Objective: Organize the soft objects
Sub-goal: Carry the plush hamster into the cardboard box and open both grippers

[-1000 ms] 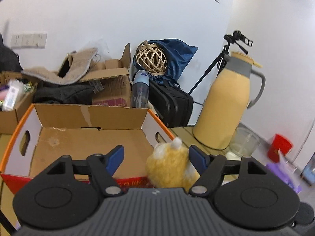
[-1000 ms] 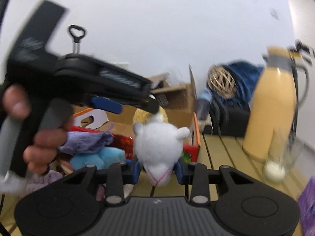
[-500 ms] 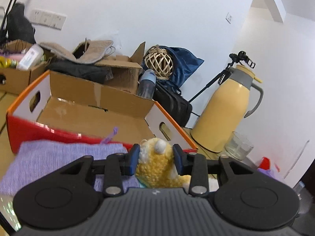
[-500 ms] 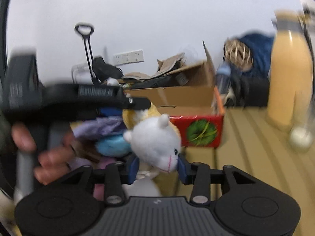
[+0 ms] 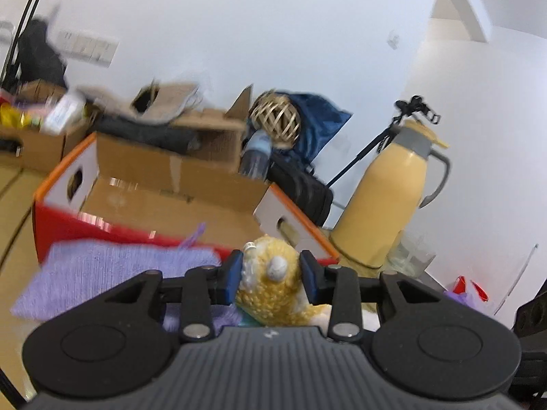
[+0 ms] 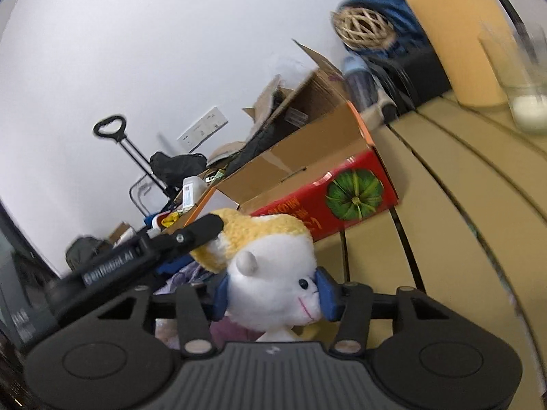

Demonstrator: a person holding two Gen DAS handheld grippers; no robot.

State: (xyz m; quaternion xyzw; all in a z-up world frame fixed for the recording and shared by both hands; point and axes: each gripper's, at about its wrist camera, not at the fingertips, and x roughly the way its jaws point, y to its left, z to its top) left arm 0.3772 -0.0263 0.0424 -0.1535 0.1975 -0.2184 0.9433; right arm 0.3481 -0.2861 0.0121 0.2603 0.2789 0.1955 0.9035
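Plush on both sides: the left hand-held gripper (image 5: pixel 271 275) is clamped on a yellow plush toy (image 5: pixel 273 290), blue pads pressing its head from either side, tilted up toward the wall and hanging just in front of the red cardboard box (image 5: pixel 143 201). The right hand-held gripper (image 6: pixel 273 294) is squeezed shut around a white plush toy (image 6: pixel 273 287), one pad on each cheek, its face turned right with a dark eye and a pink stitched mouth showing. In the right wrist view the two toys sit right against each other, the yellow one just behind the white, and the left tool's black body carries white lettering too blurred to read for sure. The box lies open on the yellow slatted surface (image 6: pixel 444 205); what shows of its brown floor is bare, and its red side panel bears a green round fruit graphic and yellow characters I cannot make out. A purple cloth (image 5: pixel 112 273) lies just in front of the box, beside the left pads. A yellow thermos jug (image 5: pixel 386 201) stands right of the box, a clear glass (image 6: pixel 519 78) near its base.
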